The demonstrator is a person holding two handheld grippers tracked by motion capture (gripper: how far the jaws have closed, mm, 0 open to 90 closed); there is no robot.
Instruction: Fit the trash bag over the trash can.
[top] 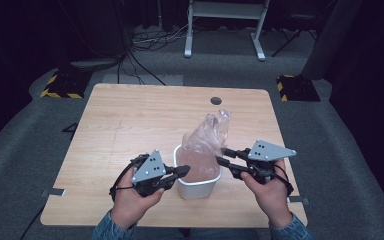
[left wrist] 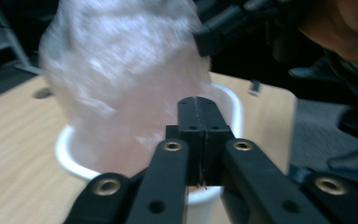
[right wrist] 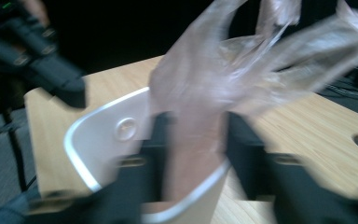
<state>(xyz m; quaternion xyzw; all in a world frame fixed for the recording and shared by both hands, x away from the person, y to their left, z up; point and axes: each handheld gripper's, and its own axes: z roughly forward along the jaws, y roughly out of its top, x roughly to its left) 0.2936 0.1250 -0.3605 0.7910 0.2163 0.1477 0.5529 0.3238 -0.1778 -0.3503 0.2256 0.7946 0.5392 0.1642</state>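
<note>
A white bin point(top: 200, 192) stands near the table's front edge with a clear pinkish plastic bag point(top: 205, 140) rising out of it. My left gripper point(top: 184, 170) reaches the bin's left rim. In the left gripper view its jaws point(left wrist: 198, 105) are pressed together over the rim point(left wrist: 70, 158), against the bag point(left wrist: 121, 60), with a sliver of pink film between them. My right gripper point(top: 221, 156) comes in from the right. In the right gripper view, which is blurred, its jaws point(right wrist: 193, 135) stand apart on either side of the bag point(right wrist: 242, 60) just above the bin's rim point(right wrist: 98, 140).
The wooden table point(top: 130, 125) has a dark round hole point(top: 216, 101) near its far edge. Beyond it lie grey floor, cables and a white table frame point(top: 225, 30). The left gripper point(right wrist: 60, 79) also appears across the bin in the right gripper view.
</note>
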